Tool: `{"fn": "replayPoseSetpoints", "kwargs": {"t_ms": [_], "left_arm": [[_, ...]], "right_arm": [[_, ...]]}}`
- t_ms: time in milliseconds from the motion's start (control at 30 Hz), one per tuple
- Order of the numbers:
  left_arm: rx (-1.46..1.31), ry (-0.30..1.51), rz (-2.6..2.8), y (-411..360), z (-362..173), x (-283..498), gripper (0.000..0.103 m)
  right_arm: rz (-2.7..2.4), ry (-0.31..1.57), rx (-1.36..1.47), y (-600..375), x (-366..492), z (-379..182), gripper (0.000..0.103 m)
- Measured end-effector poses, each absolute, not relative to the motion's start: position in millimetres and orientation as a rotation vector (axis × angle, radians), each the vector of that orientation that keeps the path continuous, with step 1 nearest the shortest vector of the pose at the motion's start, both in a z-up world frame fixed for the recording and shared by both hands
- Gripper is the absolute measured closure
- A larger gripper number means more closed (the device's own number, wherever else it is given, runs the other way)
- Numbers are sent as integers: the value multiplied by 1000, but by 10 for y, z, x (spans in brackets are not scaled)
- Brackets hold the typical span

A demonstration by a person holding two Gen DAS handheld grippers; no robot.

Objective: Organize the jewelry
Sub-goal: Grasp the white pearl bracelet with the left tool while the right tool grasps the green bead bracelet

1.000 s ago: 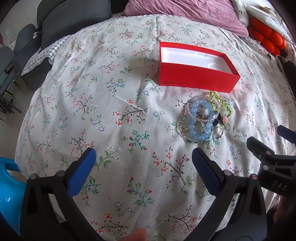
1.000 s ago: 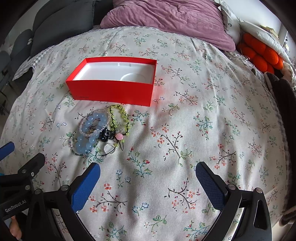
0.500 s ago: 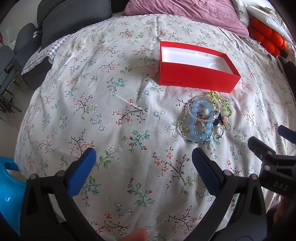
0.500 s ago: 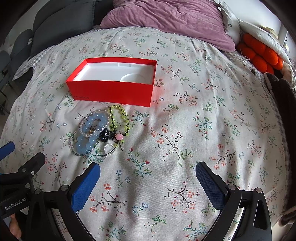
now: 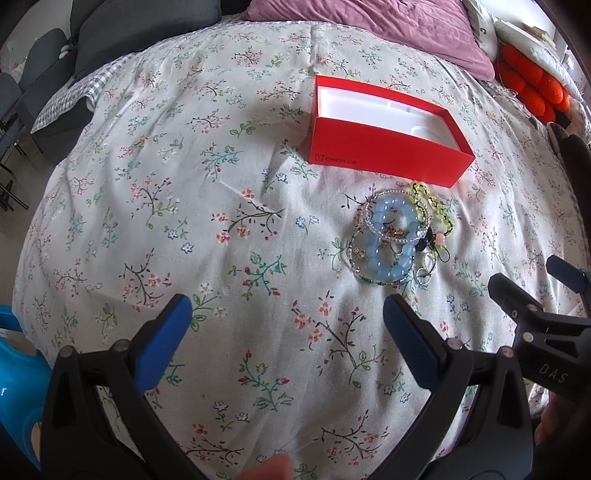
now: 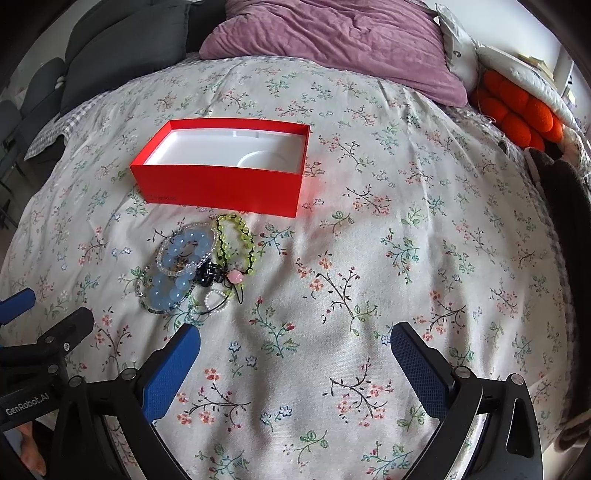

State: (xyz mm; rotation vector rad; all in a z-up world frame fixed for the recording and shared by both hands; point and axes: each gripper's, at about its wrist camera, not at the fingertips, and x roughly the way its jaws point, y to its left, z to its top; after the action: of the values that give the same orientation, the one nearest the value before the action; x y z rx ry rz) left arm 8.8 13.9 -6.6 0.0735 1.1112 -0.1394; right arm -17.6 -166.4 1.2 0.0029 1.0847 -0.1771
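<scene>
A tangled pile of jewelry lies on the floral bedspread: pale blue bead bracelets (image 5: 391, 236) (image 6: 181, 262), a yellow-green beaded bracelet (image 5: 432, 203) (image 6: 236, 240), a pink bead (image 6: 235, 276), a black clip (image 6: 207, 275) and thin bead strings. Just behind it stands an open red box (image 5: 384, 146) (image 6: 225, 181) with a bare white inside. My left gripper (image 5: 284, 314) is open and empty, short of the pile and to its left. My right gripper (image 6: 295, 345) is open and empty, short of the pile and to its right.
The floral bedspread (image 6: 388, 258) covers the bed. A purple pillow (image 6: 332, 40) lies at the head, orange cushions (image 6: 517, 107) at the right, dark grey cushions (image 5: 140, 26) at the back left. A blue object (image 5: 14, 387) sits at the left edge.
Both views have crept slightly forward toward the jewelry and the box. Both grippers stay open; nothing on the bed has moved.
</scene>
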Motion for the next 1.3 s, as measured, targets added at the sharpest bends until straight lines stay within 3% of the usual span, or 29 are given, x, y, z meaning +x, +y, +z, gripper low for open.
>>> {"fn": "replayPoseSetpoints", "kwargs": {"t_ms": [500,567,767,833,1067,1167,1267,1300], "left_arm": [[-15,1191,-327,128,-170,282,0],[-73,1194,-351,145,-178,361,5],[-240,1244,-399,162,-284,625,32],[-278,1259,-407,120,-323,697,42],[-319,1302,-368,-74,-486,834,58],[-325,1310,-341,-115,-516,869,68],[-313,1306,-325,-158,-514,891,81],[-310,1302,-328,-173,-507,897,92]], "right_arm": [[-93,1153,129,-1926,16,12,0],[-78,1171,159,-1974,77,-6,0],[-43,1211,226,-2102,245,-93,1],[-42,1217,239,-2137,300,-120,4],[-8,1235,311,-2187,450,-201,28],[10,1241,316,-2150,491,-232,32],[23,1244,318,-2126,524,-244,33],[25,1243,315,-2126,535,-245,33]]}}
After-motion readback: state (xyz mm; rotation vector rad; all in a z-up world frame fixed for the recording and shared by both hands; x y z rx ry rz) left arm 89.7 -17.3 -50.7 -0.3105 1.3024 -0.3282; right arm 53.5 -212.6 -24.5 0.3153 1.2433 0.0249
